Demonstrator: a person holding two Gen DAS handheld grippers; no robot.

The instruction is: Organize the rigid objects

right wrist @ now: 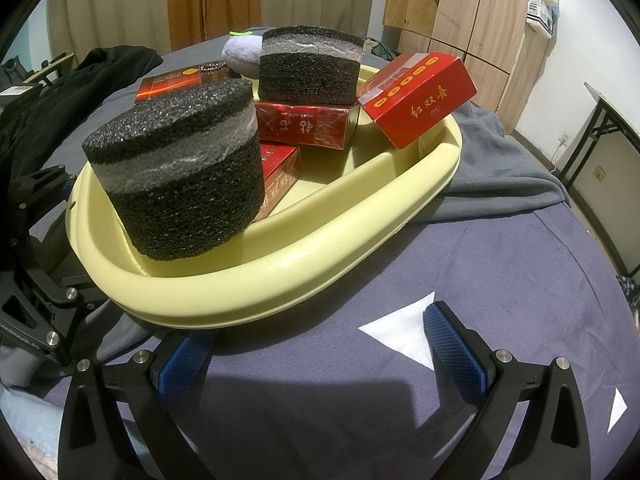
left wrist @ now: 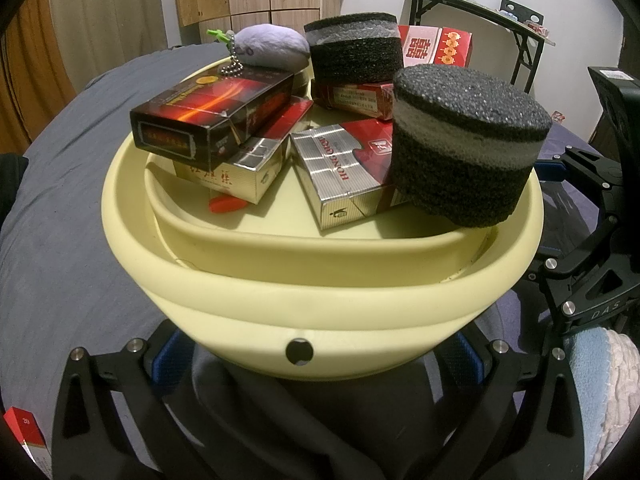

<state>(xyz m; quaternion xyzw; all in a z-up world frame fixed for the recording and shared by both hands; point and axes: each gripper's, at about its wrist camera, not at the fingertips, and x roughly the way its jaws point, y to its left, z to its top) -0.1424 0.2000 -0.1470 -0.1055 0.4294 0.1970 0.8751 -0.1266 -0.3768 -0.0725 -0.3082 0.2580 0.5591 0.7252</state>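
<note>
A pale yellow basin (left wrist: 328, 292) (right wrist: 280, 268) on a bed holds several cigarette packs, two black foam cylinders and a grey plush toy (left wrist: 272, 46). The near foam cylinder (left wrist: 464, 140) (right wrist: 180, 168) leans on the basin's rim. A dark pack (left wrist: 212, 114) lies on a gold pack (left wrist: 240, 172). A silver-red pack (left wrist: 344, 168) lies in the middle. A red box (right wrist: 420, 96) leans on the far rim. My left gripper (left wrist: 316, 354) is open, its fingers either side of the basin's near wall. My right gripper (right wrist: 320, 356) is open and empty beside the basin's rim.
The bed has a grey sheet (left wrist: 80, 200) and a navy cover (right wrist: 480, 272). A red pack (left wrist: 24, 436) lies on the bed at the lower left. Dark clothing (right wrist: 80, 80) lies at the back. A folding table (left wrist: 480, 12) and wooden cabinets (right wrist: 472, 12) stand beyond.
</note>
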